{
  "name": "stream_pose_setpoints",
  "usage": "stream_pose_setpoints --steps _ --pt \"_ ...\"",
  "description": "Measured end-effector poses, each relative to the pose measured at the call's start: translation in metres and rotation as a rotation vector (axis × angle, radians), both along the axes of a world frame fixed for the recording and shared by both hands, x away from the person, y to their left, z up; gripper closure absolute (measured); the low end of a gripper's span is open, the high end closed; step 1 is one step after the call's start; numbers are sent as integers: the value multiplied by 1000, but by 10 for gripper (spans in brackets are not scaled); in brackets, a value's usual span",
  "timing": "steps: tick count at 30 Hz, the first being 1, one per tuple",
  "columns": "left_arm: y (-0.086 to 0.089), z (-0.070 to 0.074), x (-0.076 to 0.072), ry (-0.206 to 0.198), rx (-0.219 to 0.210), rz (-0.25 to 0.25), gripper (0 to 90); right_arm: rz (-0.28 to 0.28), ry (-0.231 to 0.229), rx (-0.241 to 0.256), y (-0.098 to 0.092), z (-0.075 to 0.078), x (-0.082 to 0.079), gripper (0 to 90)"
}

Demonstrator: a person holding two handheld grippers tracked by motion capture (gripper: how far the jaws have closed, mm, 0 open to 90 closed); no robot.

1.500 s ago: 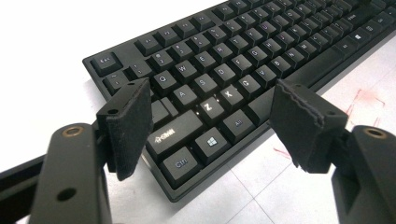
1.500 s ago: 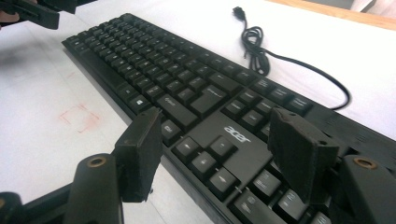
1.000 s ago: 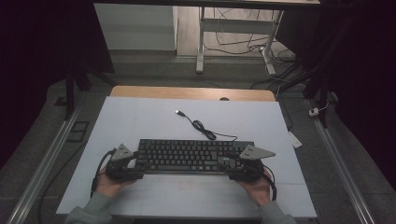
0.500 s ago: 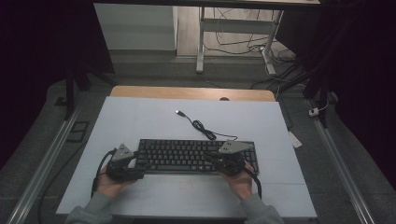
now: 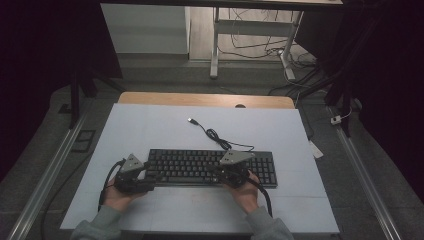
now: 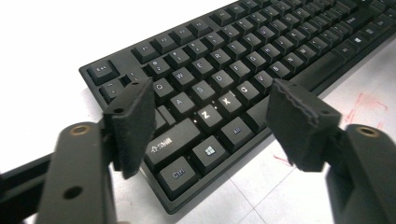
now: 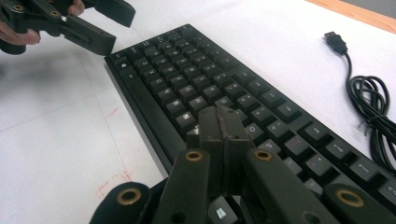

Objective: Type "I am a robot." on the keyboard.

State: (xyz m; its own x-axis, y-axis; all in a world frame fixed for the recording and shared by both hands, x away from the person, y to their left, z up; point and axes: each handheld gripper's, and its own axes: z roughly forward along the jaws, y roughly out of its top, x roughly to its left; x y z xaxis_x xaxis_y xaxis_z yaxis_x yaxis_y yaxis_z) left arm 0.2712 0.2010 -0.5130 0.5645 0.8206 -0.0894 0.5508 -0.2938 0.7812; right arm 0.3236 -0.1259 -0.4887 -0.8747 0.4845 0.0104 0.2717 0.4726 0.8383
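Pressing keys looks like the step in hand: a black keyboard [image 5: 212,167] lies near the worktop's front edge. Right gripper [image 7: 219,123], jaws closed and empty, touches its keys. Left gripper [image 6: 210,116] hovers wide open, holding nothing. Next likely needs a light downward tap.

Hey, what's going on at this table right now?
A person is working at a black keyboard on a white table with a handheld gripper in each hand. The right gripper has its jaws shut together, tips down on the keys near the right of the main key block, apparently pressing one. The left gripper is open, poised over the keyboard's left end around the Shift, Z and X keys, holding nothing. The keyboard's USB cable lies loose and unplugged behind it.
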Motion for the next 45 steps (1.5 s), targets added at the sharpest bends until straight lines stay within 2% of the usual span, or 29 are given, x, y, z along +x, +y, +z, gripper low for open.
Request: stream_pose_setpoints --steps 3,11,12,16,17,19,25,30,38,44,45 --pt "0 0 1 0 -3 11 393 7 1 3 3 -1 0 896" --pt "3 -2 4 5 -8 29 607 8 -6 16 6 1 2 896" --pt "3 -2 4 9 -9 29 607 8 -6 16 6 1 2 896" --pt "4 -3 6 24 -5 21 767 11 -5 9 10 -1 3 896" --pt "4 -4 7 26 -4 18 856 8 3 9 11 -2 5 896" --pt "5 -4 8 35 -3 6 885 6 4 4 11 -2 6 896" --pt "6 -8 12 54 16 -1 889 3 9 4 17 -4 11 896" --pt "4 -13 17 61 56 19 888 -5 22 -8 21 -7 16 896" --pt "4 -15 18 73 61 19 888 -18 28 -14 24 -9 23 895" --pt "3 -16 19 80 67 8 888 -43 43 5 29 -11 29 895" --pt "3 -16 19 81 67 8 888 -43 44 -5 30 -12 30 895"
